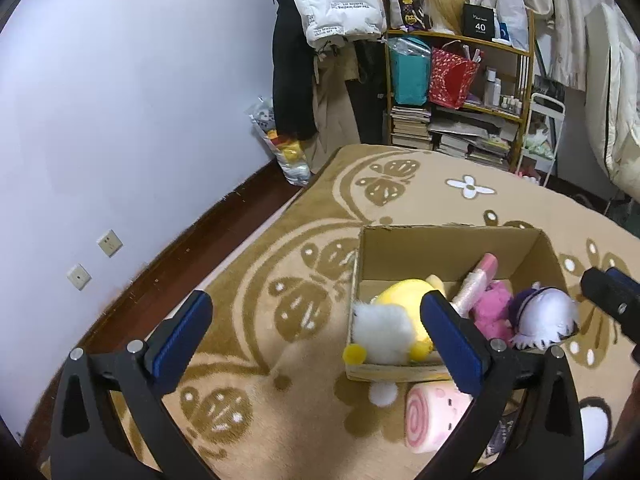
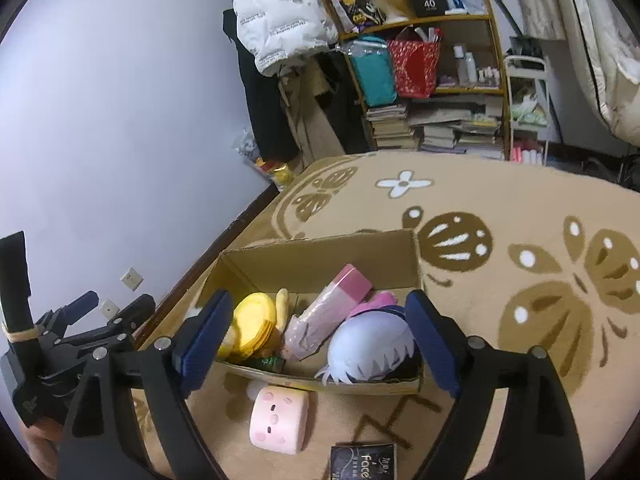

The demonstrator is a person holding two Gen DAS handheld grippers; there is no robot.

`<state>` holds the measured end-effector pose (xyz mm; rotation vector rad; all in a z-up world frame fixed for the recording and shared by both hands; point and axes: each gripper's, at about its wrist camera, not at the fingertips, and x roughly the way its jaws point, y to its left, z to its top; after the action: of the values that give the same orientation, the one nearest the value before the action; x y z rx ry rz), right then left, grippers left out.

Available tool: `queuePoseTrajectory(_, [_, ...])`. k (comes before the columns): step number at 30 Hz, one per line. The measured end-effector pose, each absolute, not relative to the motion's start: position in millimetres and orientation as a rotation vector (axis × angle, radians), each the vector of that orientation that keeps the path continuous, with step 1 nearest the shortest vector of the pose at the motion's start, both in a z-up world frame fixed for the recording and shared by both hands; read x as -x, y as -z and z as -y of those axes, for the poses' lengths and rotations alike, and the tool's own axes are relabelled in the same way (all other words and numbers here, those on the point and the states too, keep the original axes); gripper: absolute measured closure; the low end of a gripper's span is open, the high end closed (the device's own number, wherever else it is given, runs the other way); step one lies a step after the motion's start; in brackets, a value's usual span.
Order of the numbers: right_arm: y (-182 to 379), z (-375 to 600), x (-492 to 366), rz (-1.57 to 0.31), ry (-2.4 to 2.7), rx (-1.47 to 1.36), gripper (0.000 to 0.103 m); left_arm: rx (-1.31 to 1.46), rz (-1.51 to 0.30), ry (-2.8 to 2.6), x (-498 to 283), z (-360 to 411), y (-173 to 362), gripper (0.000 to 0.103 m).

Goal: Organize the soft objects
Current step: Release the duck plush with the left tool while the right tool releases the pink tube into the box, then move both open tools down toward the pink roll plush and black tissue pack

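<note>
An open cardboard box [image 1: 448, 232] stands on the patterned rug. It holds a yellow plush [image 1: 404, 296], a white fluffy toy [image 1: 380, 328], a pink plush [image 1: 492, 308] and a pale-haired doll head [image 1: 548, 316]. A pink roll-shaped plush [image 1: 436, 416] lies on the rug before the box. My left gripper [image 1: 320, 320] is open and empty over the box's left front corner. In the right wrist view my right gripper [image 2: 320, 332] is open and empty above the box [image 2: 320, 240], over the doll head [image 2: 368, 352] and a pink wrapped pack [image 2: 332, 304]. The roll plush [image 2: 280, 416] lies below.
A small black box [image 2: 364, 462] lies on the rug near the bottom edge. A shelf [image 1: 460, 40] with bags and stacked books stands at the back beside hanging clothes [image 1: 336, 0]. A plastic bag [image 1: 288, 152] leans on the wall. A strip of wood floor [image 1: 200, 248] borders the rug.
</note>
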<state>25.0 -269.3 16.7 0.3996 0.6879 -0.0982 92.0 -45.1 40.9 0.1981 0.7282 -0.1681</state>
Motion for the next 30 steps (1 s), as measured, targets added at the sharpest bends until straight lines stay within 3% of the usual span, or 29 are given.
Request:
queuePoseTrajectory(7, [-17.0,265.8,-13.6,-0.714,0.131,-0.373,0.002,-0.217,-0.749,0.166,-85.9,43.3,-40.3,0.001])
queuePoseTrajectory(30, [9.0,251.8,11.0,-0.836,0.173,-0.274,0.000,-0.221,-0.859,0.192,-58.5,39.2,-15.5,0.001])
